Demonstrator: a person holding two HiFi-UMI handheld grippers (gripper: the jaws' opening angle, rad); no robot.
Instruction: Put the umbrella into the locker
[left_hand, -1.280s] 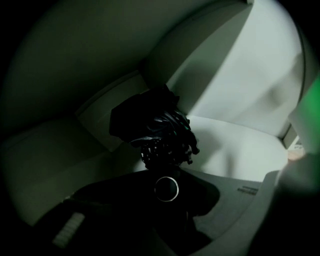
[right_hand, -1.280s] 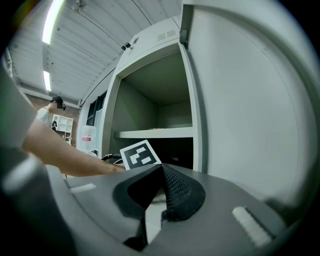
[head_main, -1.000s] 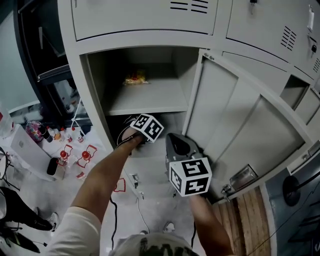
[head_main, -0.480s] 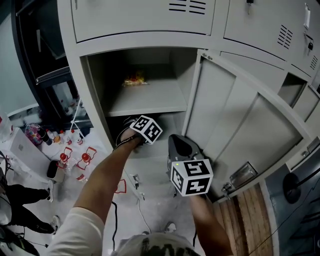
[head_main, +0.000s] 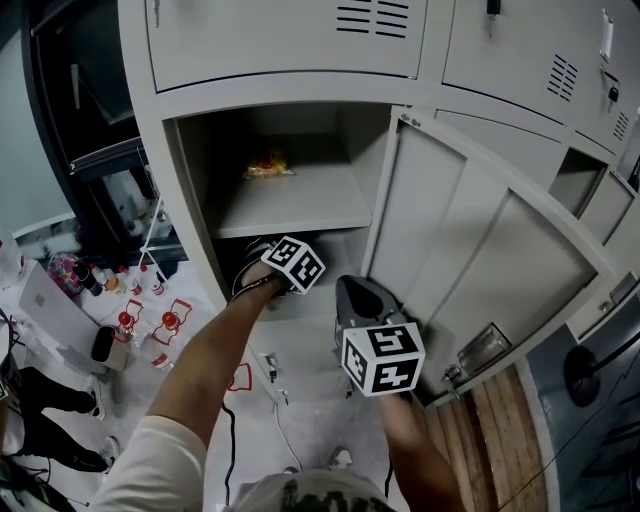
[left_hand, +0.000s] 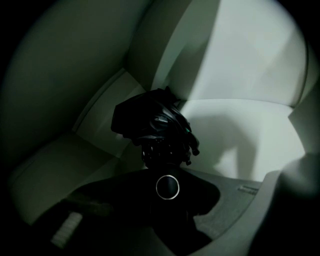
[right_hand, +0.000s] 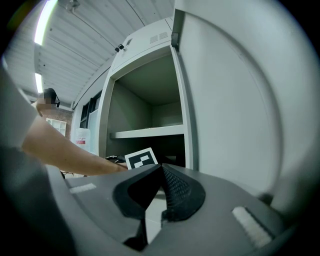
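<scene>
The black folded umbrella (left_hand: 152, 125) lies low in the dark bottom compartment of the grey locker (head_main: 190, 200), against its back corner. My left gripper (left_hand: 167, 172) is shut on the umbrella's handle end, where a round ring (left_hand: 167, 186) shows. In the head view the left gripper (head_main: 268, 266) reaches in under the shelf (head_main: 300, 205), and its marker cube (head_main: 295, 263) hides the umbrella. My right gripper (head_main: 360, 292) hangs just outside the opening, beside the open door (head_main: 470, 250). Its fingertips (right_hand: 165, 175) meet with nothing between them.
A yellow snack packet (head_main: 268, 165) lies at the back of the shelf. Bottles and small items (head_main: 130, 305) stand on the floor at the left, with cables (head_main: 272, 375) below the locker. A person's legs (head_main: 40, 400) show at the lower left. The door swings out to the right.
Both grippers stay where they were, the left still holding the umbrella inside the locker. Only the head view has shifted slightly.
</scene>
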